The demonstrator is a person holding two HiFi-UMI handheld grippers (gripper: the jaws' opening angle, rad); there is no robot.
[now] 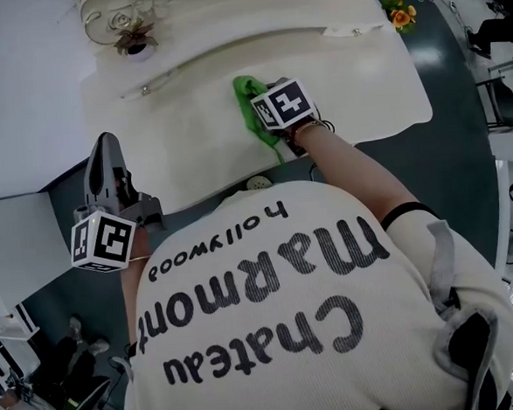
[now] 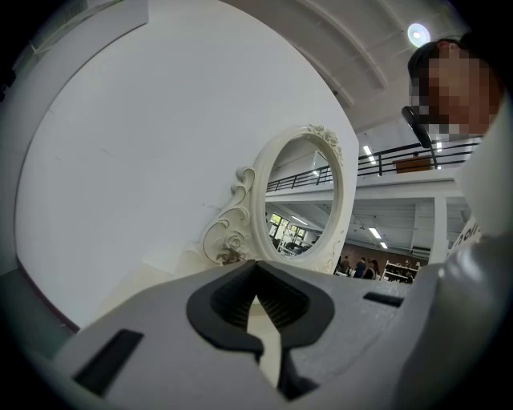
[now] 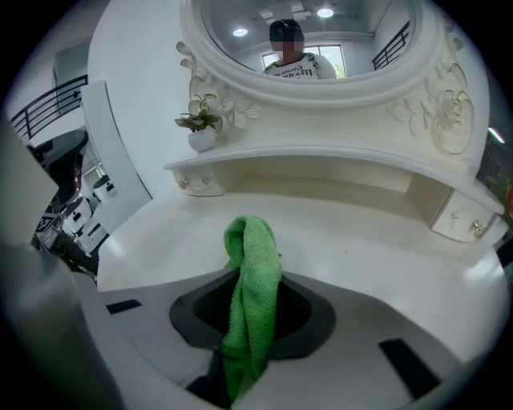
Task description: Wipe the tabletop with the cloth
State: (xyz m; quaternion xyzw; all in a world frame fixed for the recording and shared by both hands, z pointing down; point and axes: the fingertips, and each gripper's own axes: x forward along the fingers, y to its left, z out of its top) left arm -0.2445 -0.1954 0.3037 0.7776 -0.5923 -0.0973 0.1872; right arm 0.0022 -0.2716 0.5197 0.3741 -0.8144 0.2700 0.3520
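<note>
A green cloth (image 1: 249,104) lies bunched on the white dressing tabletop (image 1: 353,79), near its middle. My right gripper (image 1: 257,114) is shut on it. In the right gripper view the cloth (image 3: 252,272) hangs folded between the jaws of the right gripper (image 3: 248,324) and stands up over the tabletop (image 3: 385,248). My left gripper (image 1: 105,147) hovers off the table's left front edge. In its own view the left gripper (image 2: 258,308) is shut with nothing between its pads.
An oval mirror (image 3: 309,40) in an ornate white frame (image 2: 341,172) stands at the table's back, over a raised shelf (image 3: 321,160) with small drawers. A little plant pot (image 1: 133,37) sits back left, orange flowers (image 1: 401,12) back right. Dark floor surrounds the table.
</note>
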